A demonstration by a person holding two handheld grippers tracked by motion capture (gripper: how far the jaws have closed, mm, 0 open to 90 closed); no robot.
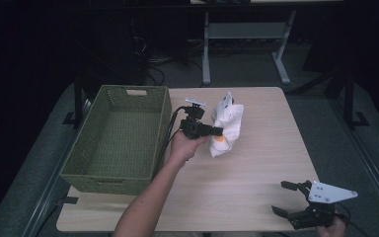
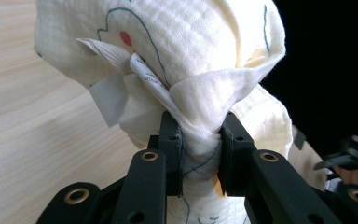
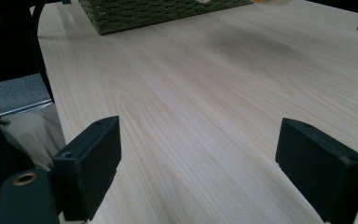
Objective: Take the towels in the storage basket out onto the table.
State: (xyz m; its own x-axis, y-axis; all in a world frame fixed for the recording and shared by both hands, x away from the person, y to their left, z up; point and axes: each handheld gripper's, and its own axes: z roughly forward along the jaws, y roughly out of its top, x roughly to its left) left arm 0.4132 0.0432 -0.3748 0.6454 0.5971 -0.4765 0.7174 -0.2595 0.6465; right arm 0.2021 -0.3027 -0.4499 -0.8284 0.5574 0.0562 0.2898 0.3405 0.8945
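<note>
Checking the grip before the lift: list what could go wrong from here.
1. The left claw pinches just one bunched fold of the cloth, so it may slip free.
2. The loose cloth hangs beside the basket and could snag on its rim.
3. The right claw is open and far off, giving no support.

The left forearm reaches forward from the bottom edge toward mid-table. Its hand holds the left gripper, which points right; the jaws are pinched tight on a fold of cloth, lifted above the table. The right hand sits low at the near right corner. The right gripper points left, jaws spread wide, nothing between them.
</note>
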